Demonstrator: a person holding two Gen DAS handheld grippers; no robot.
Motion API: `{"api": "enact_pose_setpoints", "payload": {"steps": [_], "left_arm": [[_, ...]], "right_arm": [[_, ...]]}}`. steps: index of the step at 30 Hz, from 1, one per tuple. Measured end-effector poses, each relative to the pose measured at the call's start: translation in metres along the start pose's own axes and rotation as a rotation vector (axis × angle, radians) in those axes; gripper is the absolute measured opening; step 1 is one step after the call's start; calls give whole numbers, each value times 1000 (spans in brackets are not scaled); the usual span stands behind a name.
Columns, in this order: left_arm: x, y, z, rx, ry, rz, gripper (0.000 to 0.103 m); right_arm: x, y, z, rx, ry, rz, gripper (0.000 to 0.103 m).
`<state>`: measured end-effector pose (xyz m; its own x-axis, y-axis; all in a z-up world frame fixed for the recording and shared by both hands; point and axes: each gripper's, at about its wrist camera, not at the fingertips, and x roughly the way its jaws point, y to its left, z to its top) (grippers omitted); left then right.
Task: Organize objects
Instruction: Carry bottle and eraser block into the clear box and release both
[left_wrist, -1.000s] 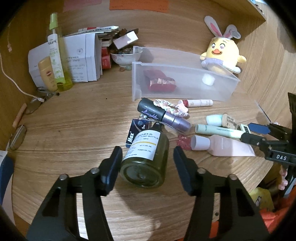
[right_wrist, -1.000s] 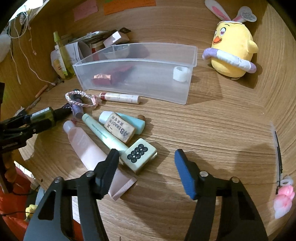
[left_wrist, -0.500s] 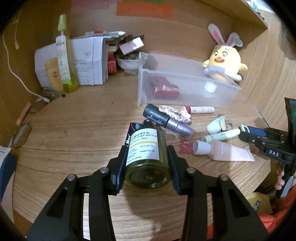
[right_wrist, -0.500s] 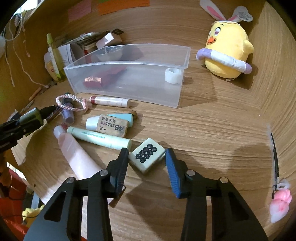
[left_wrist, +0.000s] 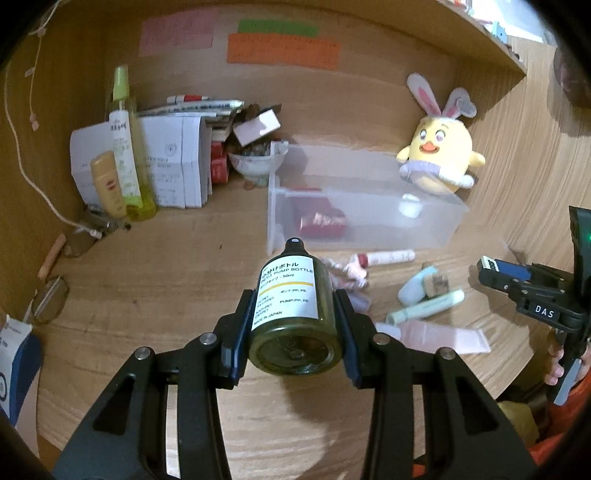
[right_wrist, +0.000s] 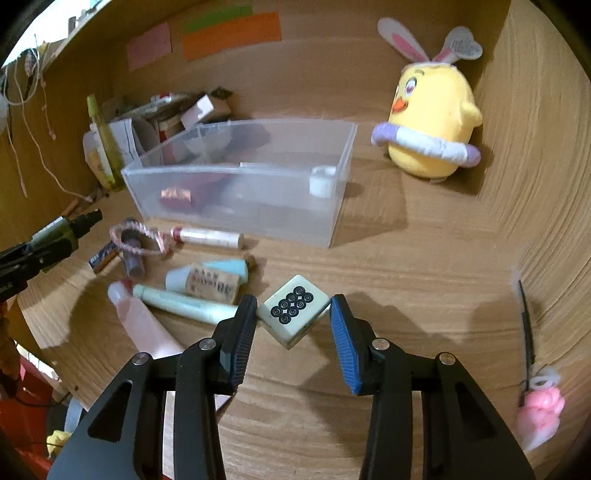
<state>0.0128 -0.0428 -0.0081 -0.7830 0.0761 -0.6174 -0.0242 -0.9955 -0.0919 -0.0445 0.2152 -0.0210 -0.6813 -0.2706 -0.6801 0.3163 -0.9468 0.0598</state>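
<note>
A dark green pump bottle (left_wrist: 291, 314) with a white label is clamped between the pads of my left gripper (left_wrist: 295, 306), which is shut on it and holds it above the wooden desk, nozzle pointing away. In the right wrist view that same bottle (right_wrist: 62, 230) pokes in from the left edge. My right gripper (right_wrist: 294, 306) is shut on a pale mahjong tile (right_wrist: 293, 312), gripped by its corners just over the desk. A clear plastic bin (right_wrist: 236, 206) stands behind, holding a red item and a small white cap. The right gripper (left_wrist: 495, 271) shows at the right of the left wrist view.
Loose on the desk before the bin lie a lip tube (right_wrist: 210, 236), a braided band (right_wrist: 138, 240), a mint tube (right_wrist: 181, 304), an eraser (right_wrist: 212, 284) and a pink tube (right_wrist: 140, 325). A yellow plush chick (right_wrist: 432, 122) sits back right; boxes and a spray bottle (left_wrist: 125, 147) back left; a hair clip (right_wrist: 526, 321) far right.
Both grippers closed from open: the left onto the pump bottle, then lifted it off the desk; the right onto the mahjong tile, which now sits turned between the pads.
</note>
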Motion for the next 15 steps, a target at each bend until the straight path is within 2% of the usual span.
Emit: {"api": "enact_pose_setpoints", "payload": {"steps": [15], "left_arm": [[-7, -9, 41, 9, -107, -27, 41]], "right_arm": [[-21, 11, 37, -20, -137, 22, 37]]}}
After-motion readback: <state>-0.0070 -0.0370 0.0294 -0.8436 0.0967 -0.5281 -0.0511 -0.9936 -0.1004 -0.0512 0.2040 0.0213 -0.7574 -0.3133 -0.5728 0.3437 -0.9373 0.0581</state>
